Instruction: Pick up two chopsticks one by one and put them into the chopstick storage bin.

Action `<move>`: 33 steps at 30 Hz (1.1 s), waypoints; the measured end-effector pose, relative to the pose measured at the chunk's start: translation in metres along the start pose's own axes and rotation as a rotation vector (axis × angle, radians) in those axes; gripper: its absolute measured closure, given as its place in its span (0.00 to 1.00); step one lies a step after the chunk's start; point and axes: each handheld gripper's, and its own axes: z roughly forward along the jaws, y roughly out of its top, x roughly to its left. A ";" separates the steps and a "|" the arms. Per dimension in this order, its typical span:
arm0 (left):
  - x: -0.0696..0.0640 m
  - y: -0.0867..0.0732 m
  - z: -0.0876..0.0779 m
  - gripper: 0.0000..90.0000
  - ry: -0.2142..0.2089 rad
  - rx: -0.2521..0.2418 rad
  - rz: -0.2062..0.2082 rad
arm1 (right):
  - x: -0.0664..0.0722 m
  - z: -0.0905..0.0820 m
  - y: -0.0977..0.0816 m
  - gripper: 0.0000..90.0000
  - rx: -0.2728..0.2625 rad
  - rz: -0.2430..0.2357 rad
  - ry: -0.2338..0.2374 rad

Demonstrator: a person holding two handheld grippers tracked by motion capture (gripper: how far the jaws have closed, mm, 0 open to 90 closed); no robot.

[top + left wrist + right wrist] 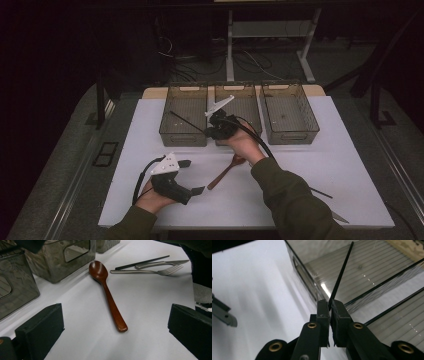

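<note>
My right gripper [208, 132] hovers at the front edge of the left bin [176, 136], shut on one end of a thin black chopstick [185, 121]. The stick slants out over that bin. In the right gripper view the jaws [329, 305] pinch the chopstick [340, 272], which points over the bin's ribbed floor. My left gripper [192, 176] rests low at the near left of the table, open with nothing between its jaws. A brown wooden spoon [107, 292] lies on the white table ahead of the left gripper [113, 340], bowl toward the bins.
Three clear bins stand in a row at the table's back: left, middle [250, 102] and right [312, 120]. A metal fork [150, 271], a knife [160, 263] and a second black chopstick [142, 262] lie right of the spoon. The person's right sleeve [290, 200] crosses the near table.
</note>
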 end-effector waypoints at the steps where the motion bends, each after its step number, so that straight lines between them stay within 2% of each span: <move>1: 0.000 0.000 0.000 0.00 0.000 0.001 0.001 | -0.001 0.000 0.001 0.93 -0.001 0.004 -0.004; 11: 0.002 0.000 -0.001 0.00 -0.005 0.012 0.012 | -0.014 0.019 0.018 0.92 -0.015 0.064 -0.031; 13: 0.002 0.000 -0.001 0.00 -0.005 0.010 0.013 | -0.016 0.017 0.020 0.81 -0.047 0.079 -0.021; 15: 0.002 0.000 -0.001 0.00 -0.006 0.011 0.013 | -0.015 0.012 0.021 0.75 -0.060 0.072 -0.021; 18: 0.002 0.000 -0.001 0.00 -0.004 0.011 0.015 | -0.014 -0.003 0.019 0.67 -0.077 0.062 -0.009; 22: 0.001 0.000 -0.001 0.00 -0.001 0.013 0.009 | -0.017 -0.034 0.010 0.56 -0.113 0.053 0.018; 26: 0.001 0.000 -0.001 0.00 0.005 0.014 0.008 | -0.022 -0.062 -0.008 0.54 -0.131 0.054 0.048; 33: 0.002 -0.001 0.000 0.00 0.012 0.024 0.010 | -0.031 -0.100 -0.044 0.47 -0.159 0.035 0.050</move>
